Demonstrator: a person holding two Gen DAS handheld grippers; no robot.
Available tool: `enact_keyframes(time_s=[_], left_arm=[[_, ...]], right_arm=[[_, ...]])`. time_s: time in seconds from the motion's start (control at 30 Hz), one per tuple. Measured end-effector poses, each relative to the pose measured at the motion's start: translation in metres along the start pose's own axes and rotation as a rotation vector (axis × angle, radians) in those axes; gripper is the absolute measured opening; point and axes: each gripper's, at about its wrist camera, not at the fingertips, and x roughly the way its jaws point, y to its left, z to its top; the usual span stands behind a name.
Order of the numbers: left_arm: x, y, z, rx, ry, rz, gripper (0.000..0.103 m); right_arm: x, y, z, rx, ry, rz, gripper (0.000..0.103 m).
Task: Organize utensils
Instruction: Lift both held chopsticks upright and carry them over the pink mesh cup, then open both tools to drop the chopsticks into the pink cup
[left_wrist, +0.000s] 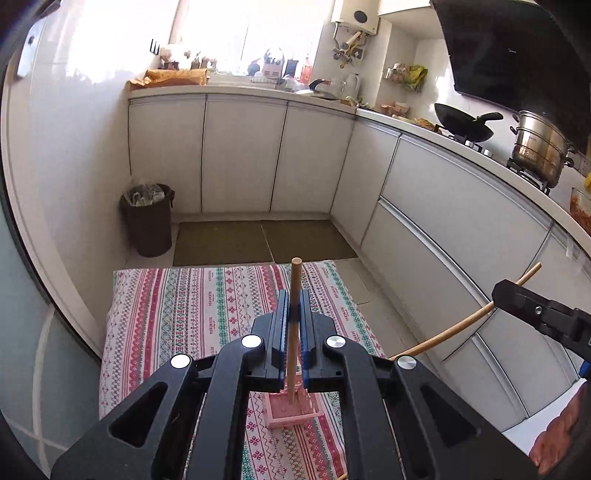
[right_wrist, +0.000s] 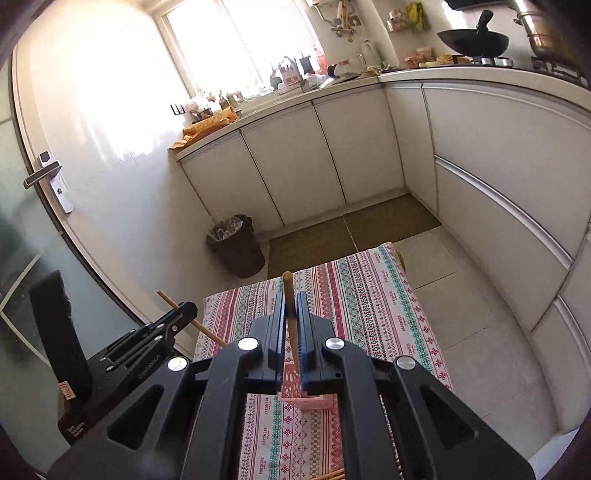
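Note:
My left gripper (left_wrist: 294, 308) is shut on a wooden chopstick (left_wrist: 295, 280) that stands upright between its jaws, its lower end over a pink perforated holder (left_wrist: 291, 411) on the patterned cloth (left_wrist: 192, 306). My right gripper (right_wrist: 291, 314) is shut on a second wooden chopstick (right_wrist: 288, 291), also above the pink holder (right_wrist: 304, 400). The right gripper shows at the right edge of the left wrist view (left_wrist: 535, 314) with its chopstick (left_wrist: 454, 328) slanting down. The left gripper shows in the right wrist view (right_wrist: 173, 317).
The striped cloth (right_wrist: 369, 295) covers a low table over a tiled floor. A dark waste bin (left_wrist: 147, 218) stands by the white cabinets (left_wrist: 240, 155). A wok (left_wrist: 465, 125) and steel pot (left_wrist: 539, 147) sit on the stove. A door with a handle (right_wrist: 42, 177) is on the left.

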Motion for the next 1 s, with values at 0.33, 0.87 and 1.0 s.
enact_keyframes(time_s=[0.33,0.87,1.0], left_arm=[[0.021,0.007,-0.015,-0.017,0.018,-0.008,0.018],[-0.058,0.017,0.010,-0.062,-0.165,-0.030,0.031],[-0.063,0.021,0.008,-0.067,-0.167,-0.022,0.034]], right_arm=[[0.053,-0.004,-0.015,-0.006,0.061,-0.032,0.006],[0.078,0.014,-0.021,-0.044,0.093,-0.066,0.031],[0.072,0.011,-0.020,-0.028,0.061,-0.077,0.044]])
